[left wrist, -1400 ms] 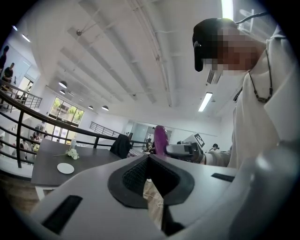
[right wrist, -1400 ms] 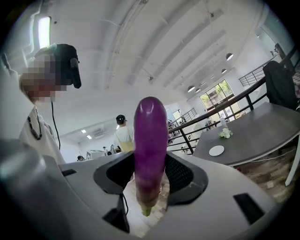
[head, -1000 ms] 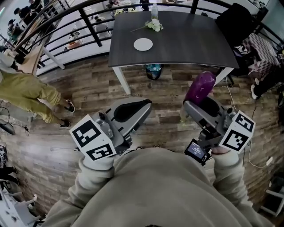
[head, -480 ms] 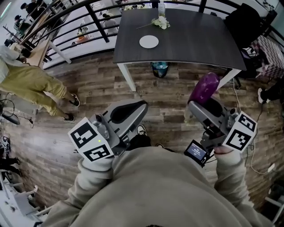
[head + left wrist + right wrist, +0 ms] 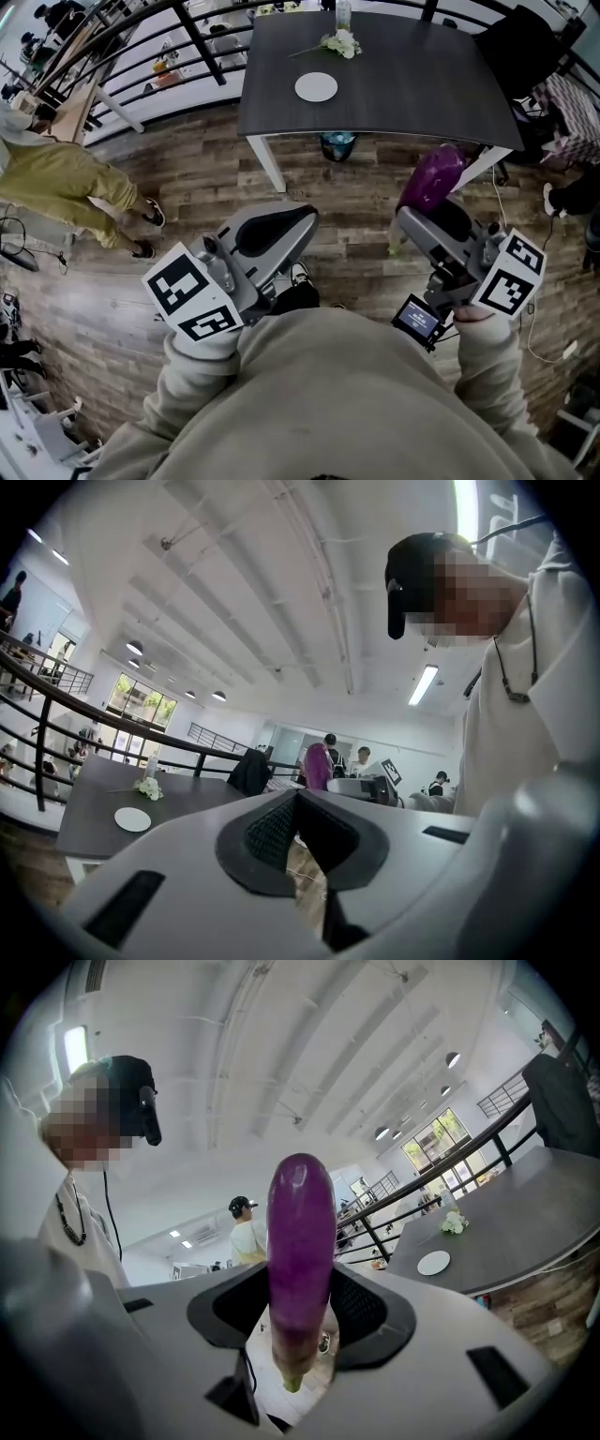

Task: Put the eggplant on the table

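Snugly gripped, the eggplant is glossy purple.

"Can you see the whole eggplant from overhead?"

"No. Its lower end is tucked behind the right gripper. The stem only shows in the right gripper view."

"And the table?"

"Its far edge runs off the top of the picture, and so does most of the bottle. The blue thing underneath is half covered by the tabletop, so I can't tell what it is."

"The person on the left?"

"Cut off by the edge. Only the legs and shoes are plain. The flowers are too small to name."
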The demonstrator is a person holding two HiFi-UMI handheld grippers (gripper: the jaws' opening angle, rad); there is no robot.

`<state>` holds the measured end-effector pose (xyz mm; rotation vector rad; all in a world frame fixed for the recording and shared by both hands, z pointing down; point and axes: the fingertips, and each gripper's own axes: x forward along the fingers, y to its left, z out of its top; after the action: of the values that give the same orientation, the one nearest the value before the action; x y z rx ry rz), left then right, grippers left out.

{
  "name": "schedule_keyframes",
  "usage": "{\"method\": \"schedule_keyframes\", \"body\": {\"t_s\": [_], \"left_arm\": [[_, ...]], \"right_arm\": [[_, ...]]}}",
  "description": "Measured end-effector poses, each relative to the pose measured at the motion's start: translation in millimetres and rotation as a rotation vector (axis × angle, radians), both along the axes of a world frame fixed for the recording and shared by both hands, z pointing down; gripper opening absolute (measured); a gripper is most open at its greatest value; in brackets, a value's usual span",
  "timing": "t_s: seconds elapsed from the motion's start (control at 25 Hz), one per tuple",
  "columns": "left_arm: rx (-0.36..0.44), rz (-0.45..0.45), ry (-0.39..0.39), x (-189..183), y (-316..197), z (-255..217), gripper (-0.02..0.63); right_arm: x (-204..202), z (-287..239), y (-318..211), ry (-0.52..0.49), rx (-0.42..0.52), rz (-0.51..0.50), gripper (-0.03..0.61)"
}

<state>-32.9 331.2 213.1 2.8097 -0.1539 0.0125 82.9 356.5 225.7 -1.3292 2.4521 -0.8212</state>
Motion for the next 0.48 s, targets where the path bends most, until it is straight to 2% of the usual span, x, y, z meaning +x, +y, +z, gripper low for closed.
{"method": "schedule_keyframes", "body": {"t_s": [0.2,0.48], "left_arm": [[0.000,0.004,0.023,1.0,-18.0,2.1,0.006],[-0.013,0.002,0.040,-5.6,-107.7,-0.3,0.006]], "right_arm": [[-1.7,3.6,-17.0,0.022,0.002,-0.001,0.213],[-4.3,-3.4,-104.4,0.037,-0.012,0.012,0.213]]}}
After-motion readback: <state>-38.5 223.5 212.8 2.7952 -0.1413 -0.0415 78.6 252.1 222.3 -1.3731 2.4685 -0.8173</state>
